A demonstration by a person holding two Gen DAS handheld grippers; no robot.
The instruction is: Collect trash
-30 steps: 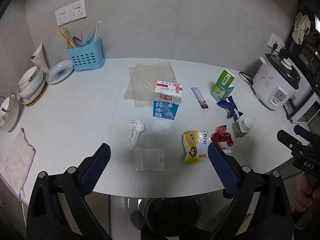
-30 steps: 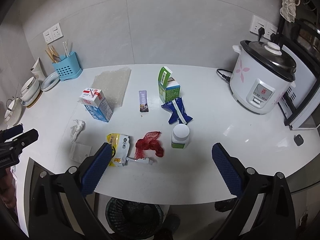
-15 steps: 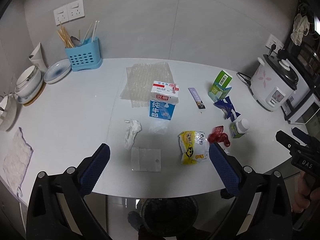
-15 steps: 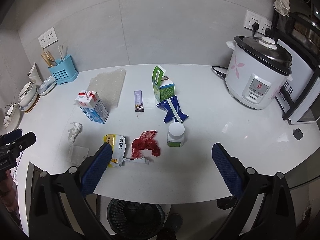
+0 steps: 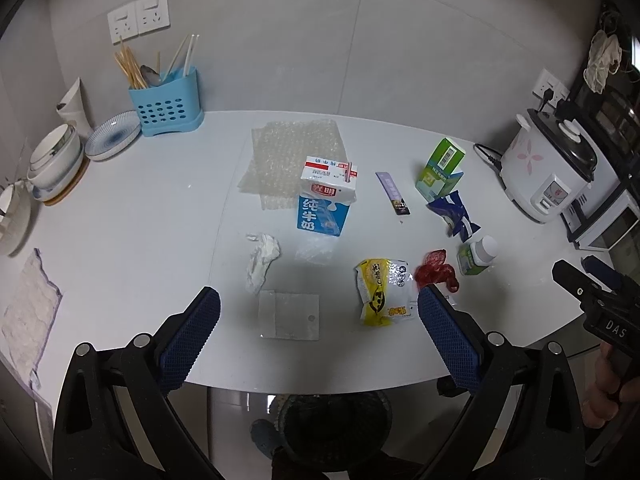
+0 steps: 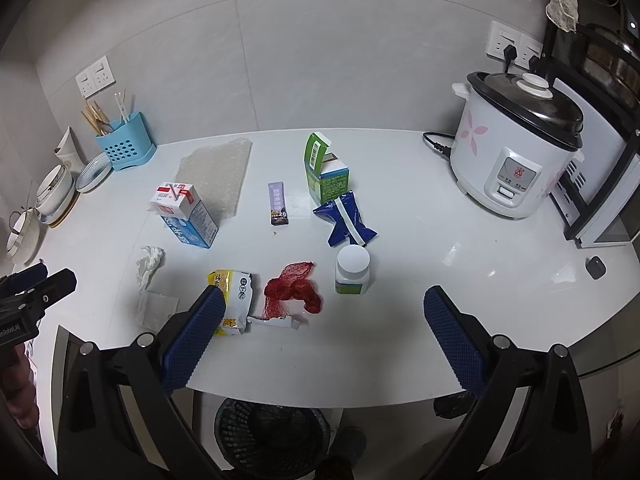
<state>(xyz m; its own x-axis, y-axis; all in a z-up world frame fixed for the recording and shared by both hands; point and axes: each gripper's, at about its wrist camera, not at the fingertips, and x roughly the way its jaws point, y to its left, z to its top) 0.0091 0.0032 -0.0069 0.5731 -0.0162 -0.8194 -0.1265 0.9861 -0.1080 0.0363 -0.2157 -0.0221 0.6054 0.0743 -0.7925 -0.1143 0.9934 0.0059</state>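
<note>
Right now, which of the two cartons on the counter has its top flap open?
The green carton, behind the blue wrapper: its lid flap stands up. The blue-and-white milk carton is closed, with a straw on top.

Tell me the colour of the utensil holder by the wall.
Light blue, with round holes in its front; the utensil holder shows best in the left wrist view.
</note>
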